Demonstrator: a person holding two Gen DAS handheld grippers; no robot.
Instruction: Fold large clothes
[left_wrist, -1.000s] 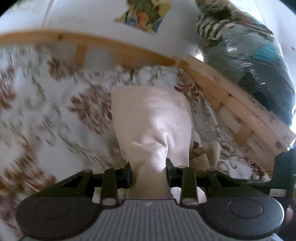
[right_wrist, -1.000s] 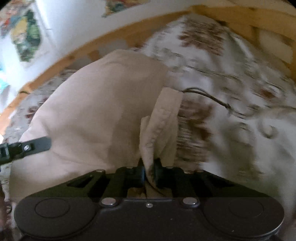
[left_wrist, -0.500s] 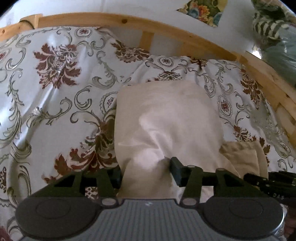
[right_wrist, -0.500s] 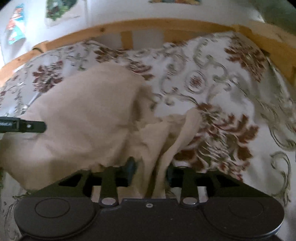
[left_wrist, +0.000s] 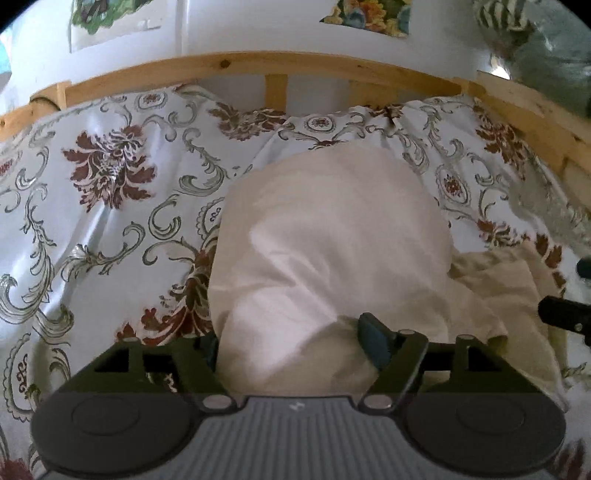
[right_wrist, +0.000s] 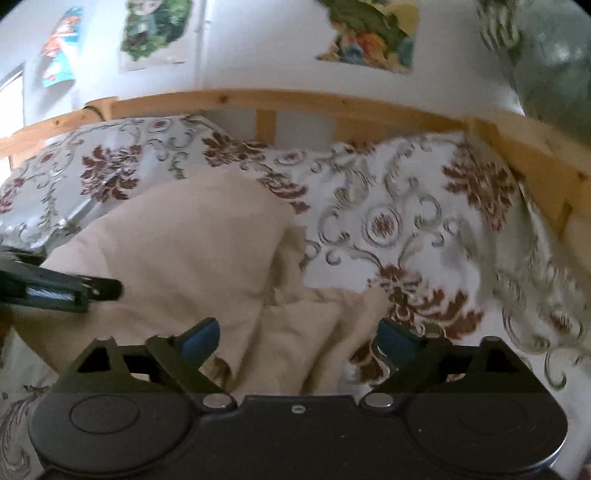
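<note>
A beige garment (left_wrist: 332, 240) lies bunched on the floral bedspread (left_wrist: 110, 221). My left gripper (left_wrist: 291, 343) sits low over its near edge. Its jaws are opening, and the cloth lies loose between the fingers without being pinched. In the right wrist view the same garment (right_wrist: 192, 251) spreads to the left, with a crumpled fold running toward me. My right gripper (right_wrist: 299, 339) straddles that fold. Its jaws are opening wide and the pads are clear of the cloth. The tip of each gripper shows in the other's view: the right gripper (left_wrist: 561, 317) and the left gripper (right_wrist: 62, 288).
A wooden bed rail (left_wrist: 258, 66) curves around the far side and right of the bed, against a white wall with posters (right_wrist: 369, 33). A plastic-wrapped bundle (left_wrist: 546, 48) is stacked past the rail at the top right. Bare bedspread (right_wrist: 406, 221) lies right of the garment.
Both grippers went from shut on the garment to open and let it go. The cloth dropped and settled on the bed. The right view rolled back to level.
</note>
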